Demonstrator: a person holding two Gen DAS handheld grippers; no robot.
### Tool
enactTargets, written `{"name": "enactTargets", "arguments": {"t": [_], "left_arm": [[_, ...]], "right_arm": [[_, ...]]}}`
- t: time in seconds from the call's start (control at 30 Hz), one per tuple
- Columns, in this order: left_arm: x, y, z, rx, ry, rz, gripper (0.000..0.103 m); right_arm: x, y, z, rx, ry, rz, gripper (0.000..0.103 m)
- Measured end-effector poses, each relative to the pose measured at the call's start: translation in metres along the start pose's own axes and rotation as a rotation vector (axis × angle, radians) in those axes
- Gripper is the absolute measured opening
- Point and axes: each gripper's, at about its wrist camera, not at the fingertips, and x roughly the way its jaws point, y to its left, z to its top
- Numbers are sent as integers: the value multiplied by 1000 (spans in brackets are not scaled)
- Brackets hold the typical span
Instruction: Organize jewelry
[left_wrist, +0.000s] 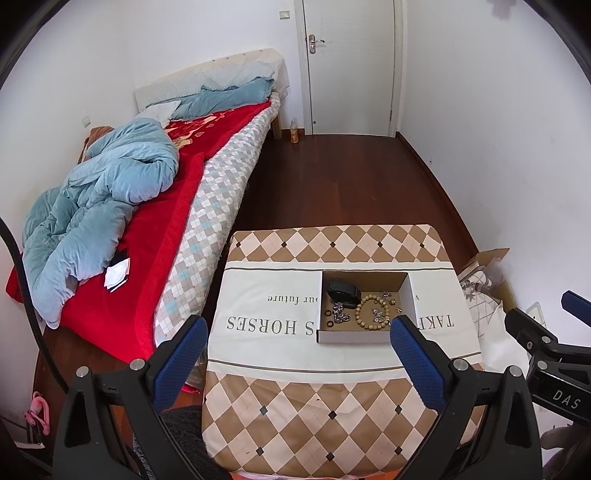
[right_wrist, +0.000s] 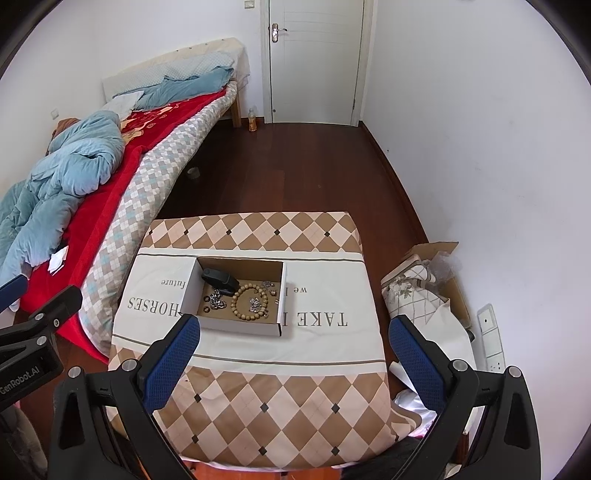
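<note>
Both my tongs gape wide and empty, level, aimed at the box (left_wrist: 364, 334): left tongs (left_wrist: 295, 341) near its front wall, right tongs (right_wrist: 293, 349) just right of it. Bead bracelet (right_wrist: 248, 302) inside, mid-desk (right_wrist: 325, 354).

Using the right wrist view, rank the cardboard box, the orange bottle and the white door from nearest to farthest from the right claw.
1. Cardboard box: on the checked tablecloth, just ahead of the right claw, towards its left finger.
2. Orange bottle: on the floor by the bed's far end.
3. White door: shut, in the far wall behind the bottle.
</note>
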Motion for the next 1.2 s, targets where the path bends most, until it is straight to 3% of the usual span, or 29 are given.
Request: {"name": "enactTargets", "arguments": {"t": [1.2], "left_arm": [[-7,-3,0,-12,-5,-34,102]], "right_arm": [[-7,1,1,-5,-8,3,103]]}}
